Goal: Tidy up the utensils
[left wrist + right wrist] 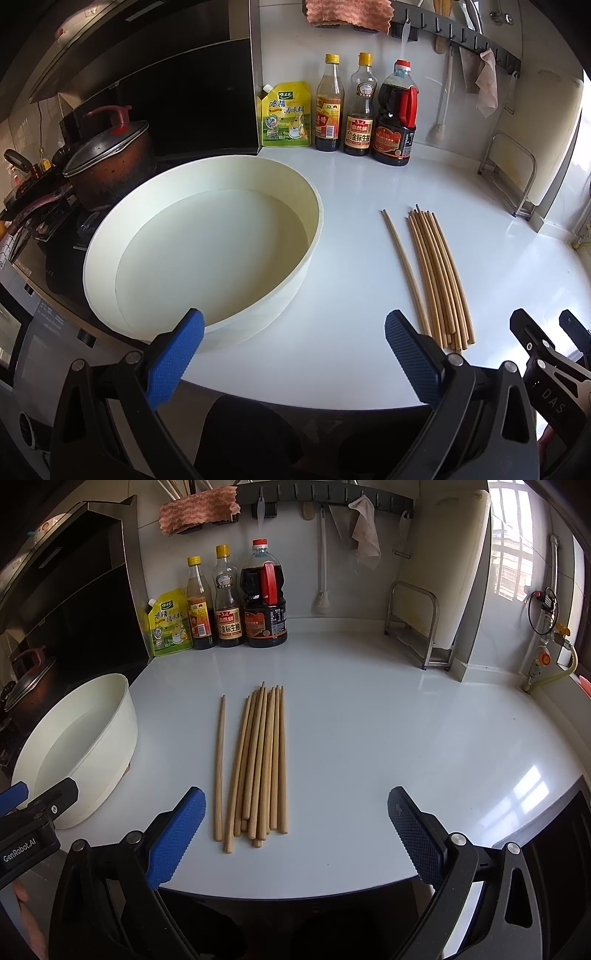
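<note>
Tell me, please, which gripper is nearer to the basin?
Left. The left gripper hangs open at the basin's near rim; the right gripper, also open, faces the chopsticks, with the basin off to its left.

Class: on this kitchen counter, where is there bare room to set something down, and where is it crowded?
Bare: the wide stretch right of the chopsticks out to the metal rack, and the strip between the chopsticks and the bottles. Narrow: the gap between the white basin and the chopsticks. Crowded: the back-left corner, with bottles and a seasoning pouch.
</note>
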{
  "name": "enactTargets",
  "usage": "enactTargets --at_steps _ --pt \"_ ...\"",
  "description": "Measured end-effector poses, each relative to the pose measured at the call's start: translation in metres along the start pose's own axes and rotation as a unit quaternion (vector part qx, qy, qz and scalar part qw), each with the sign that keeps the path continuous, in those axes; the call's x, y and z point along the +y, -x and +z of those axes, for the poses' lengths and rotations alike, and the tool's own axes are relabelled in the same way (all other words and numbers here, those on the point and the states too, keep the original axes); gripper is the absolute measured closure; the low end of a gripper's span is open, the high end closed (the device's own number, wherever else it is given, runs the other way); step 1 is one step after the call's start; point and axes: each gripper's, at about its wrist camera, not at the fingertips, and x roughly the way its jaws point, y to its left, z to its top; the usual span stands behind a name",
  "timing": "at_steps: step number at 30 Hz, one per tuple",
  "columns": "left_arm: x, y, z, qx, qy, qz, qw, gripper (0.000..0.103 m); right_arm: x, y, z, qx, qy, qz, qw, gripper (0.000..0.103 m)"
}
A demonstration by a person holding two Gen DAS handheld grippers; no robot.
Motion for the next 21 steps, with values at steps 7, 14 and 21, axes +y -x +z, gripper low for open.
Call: enactTargets --at_steps 7,14,21 --pt "-0.0005 -0.0016 -0.0015 0.0 0.001 0.0 1.0 0.006 -0.0002 -0.0003 0.0 0.0 0.0 0.0 1.0 0.008" --pt "-0.0028 -0.0026 -0.0035 0.001 -0.001 0.001 1.0 0.006 -0.0002 0.0012 -0.0009 -0.001 0.0 0.001 1.0 0.009" --pt "-0.0033 -0.0023 -0.004 0.0 -0.001 0.0 1.0 0.006 -0.0012 0.0013 -0.0006 0.001 -0.001 0.002 1.0 0.009"
